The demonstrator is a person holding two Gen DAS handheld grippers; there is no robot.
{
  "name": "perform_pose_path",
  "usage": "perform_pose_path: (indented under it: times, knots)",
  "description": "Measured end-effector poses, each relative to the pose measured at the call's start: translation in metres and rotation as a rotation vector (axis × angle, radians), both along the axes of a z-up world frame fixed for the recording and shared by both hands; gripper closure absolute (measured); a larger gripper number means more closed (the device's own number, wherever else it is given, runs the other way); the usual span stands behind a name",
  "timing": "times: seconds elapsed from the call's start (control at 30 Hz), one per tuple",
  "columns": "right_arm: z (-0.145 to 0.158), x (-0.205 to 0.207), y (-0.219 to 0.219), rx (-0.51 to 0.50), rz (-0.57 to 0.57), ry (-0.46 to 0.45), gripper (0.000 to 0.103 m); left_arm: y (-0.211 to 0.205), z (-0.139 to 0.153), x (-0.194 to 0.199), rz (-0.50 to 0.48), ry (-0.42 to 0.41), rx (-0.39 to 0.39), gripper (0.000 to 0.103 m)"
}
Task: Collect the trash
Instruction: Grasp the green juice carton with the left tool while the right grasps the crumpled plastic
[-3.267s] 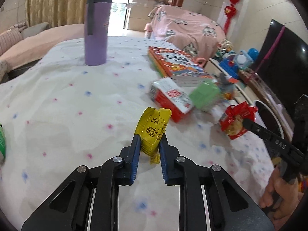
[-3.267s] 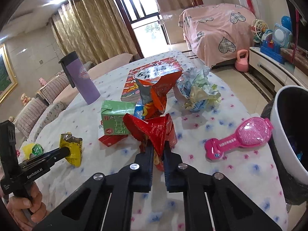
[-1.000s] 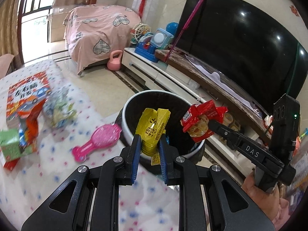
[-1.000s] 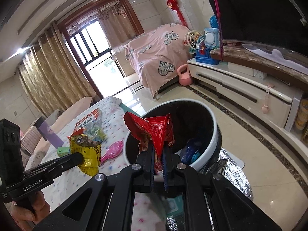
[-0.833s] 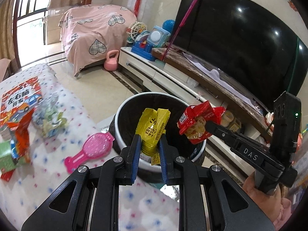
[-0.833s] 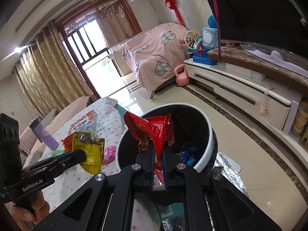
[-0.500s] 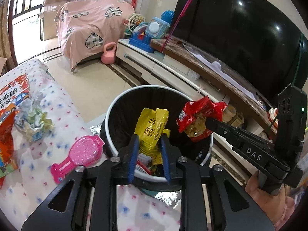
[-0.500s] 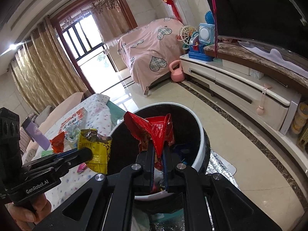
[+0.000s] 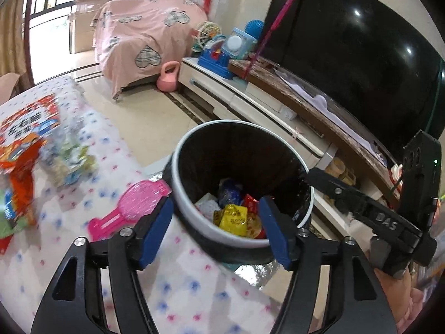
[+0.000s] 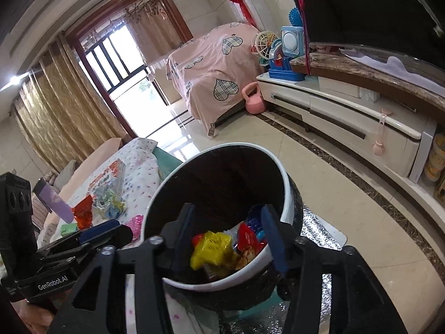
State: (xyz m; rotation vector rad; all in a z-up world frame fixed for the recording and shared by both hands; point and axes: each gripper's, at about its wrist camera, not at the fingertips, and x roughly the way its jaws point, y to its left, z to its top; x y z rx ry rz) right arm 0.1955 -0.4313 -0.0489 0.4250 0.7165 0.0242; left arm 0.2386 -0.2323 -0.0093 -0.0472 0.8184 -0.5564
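A white-rimmed bin with a black liner [image 9: 194,214] [image 10: 287,194] stands on the floor beside the table. A yellow wrapper [image 9: 233,220] [image 10: 211,249] and a red wrapper [image 9: 250,201] [image 10: 246,240] lie inside it among other trash. My left gripper [image 9: 217,233] is open and empty above the bin's near rim. My right gripper [image 10: 228,239] is open and empty over the bin; it also shows in the left wrist view [image 9: 319,178]. The left gripper shows in the right wrist view [image 10: 111,232] at the bin's left.
The dotted tablecloth [image 9: 83,183] holds a pink toy [image 9: 128,211], crumpled paper [image 9: 69,161], an orange wrapper [image 9: 19,164], a green carton and a book [image 9: 25,119]. A purple cup [image 10: 52,197] stands further back. A TV stand [image 10: 347,122] is behind the bin.
Both grippers have opened. The yellow wrapper and the red wrapper have dropped from them into the bin.
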Motion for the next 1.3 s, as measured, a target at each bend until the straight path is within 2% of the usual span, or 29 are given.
perform_pose_path:
  times: [0.03,0.1,0.27,0.87,1.3]
  knots:
    - [0.001,-0.003,0.002,0.004,0.000,-0.008,0.035,0.006,0.000,-0.003,0.009,0.003,-0.006,0.037]
    - [0.005,-0.009,0.006,0.019,0.001,-0.027,0.019,0.017,-0.001,-0.008,0.028,0.010,-0.015,0.037]
    - [0.010,-0.022,0.024,0.030,0.015,-0.057,0.004,0.051,-0.006,-0.026,0.089,0.016,-0.027,0.032]
    - [0.002,-0.039,0.111,0.054,0.168,-0.034,0.003,0.174,-0.028,-0.068,0.303,0.060,-0.054,0.032]
    - [0.005,-0.024,0.162,0.016,0.273,-0.026,0.003,0.212,-0.030,-0.065,0.375,0.053,-0.059,0.032]
